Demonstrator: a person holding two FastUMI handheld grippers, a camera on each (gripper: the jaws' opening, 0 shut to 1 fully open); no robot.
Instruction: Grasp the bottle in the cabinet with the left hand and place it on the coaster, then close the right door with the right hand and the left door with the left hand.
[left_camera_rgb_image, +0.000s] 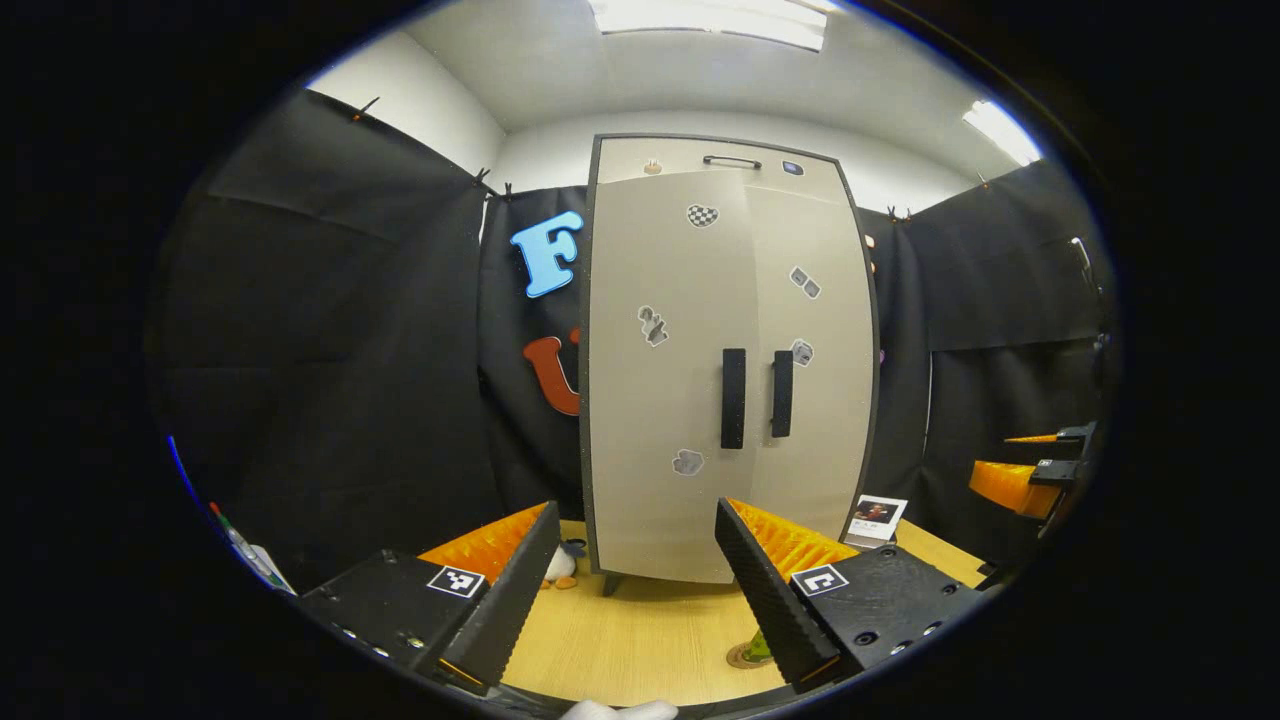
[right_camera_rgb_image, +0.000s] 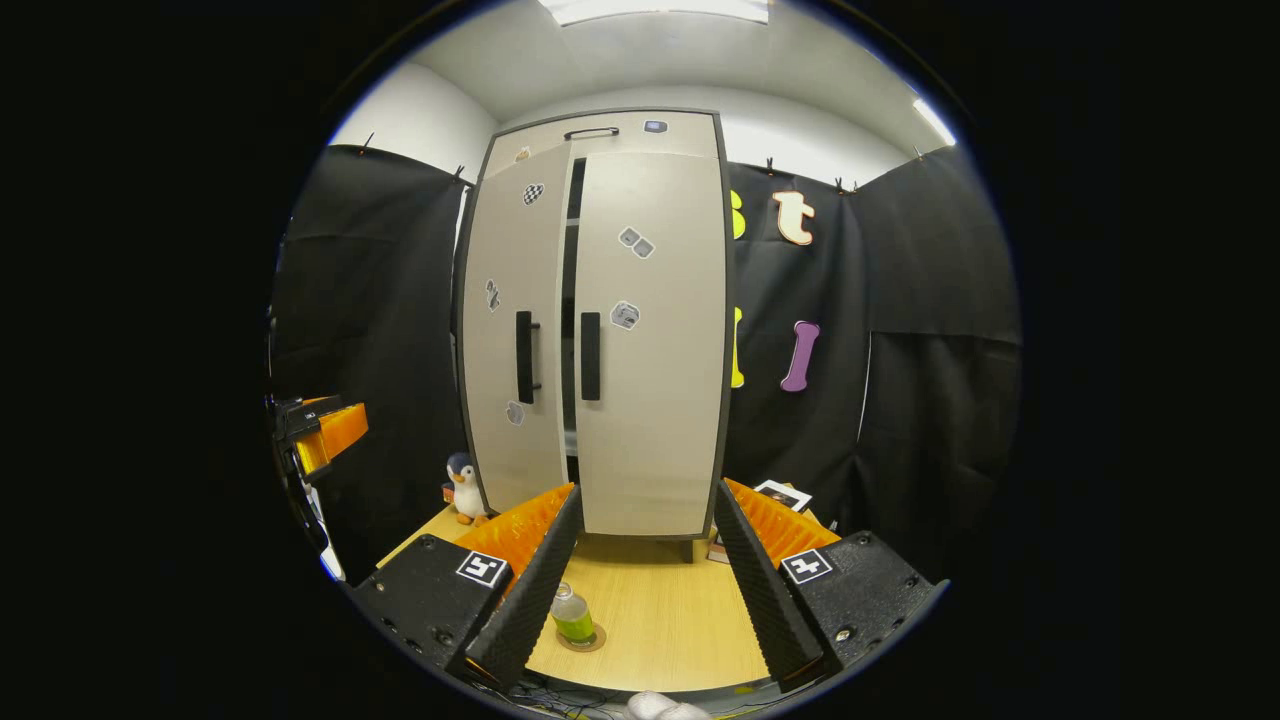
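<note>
The tall beige cabinet (left_camera_rgb_image: 660, 400) stands at the back of the wooden table. In the right gripper view its right door (right_camera_rgb_image: 650, 400) lies flush, while the left door (right_camera_rgb_image: 510, 300) stands slightly ajar with a dark gap between them. A small bottle of green liquid (right_camera_rgb_image: 572, 615) stands upright on a round coaster (right_camera_rgb_image: 590, 640) near the table's front; in the left gripper view the bottle (left_camera_rgb_image: 757, 648) peeks from behind a finger. My left gripper (left_camera_rgb_image: 636, 510) is open and holds nothing, in front of the doors. My right gripper (right_camera_rgb_image: 647, 492) is open too, apart from the cabinet.
A toy penguin (right_camera_rgb_image: 465, 488) stands left of the cabinet's foot. A photo card (left_camera_rgb_image: 876, 518) leans at its right. Black door handles (left_camera_rgb_image: 733, 398) sit side by side at mid height. Black cloth walls close the booth on both sides.
</note>
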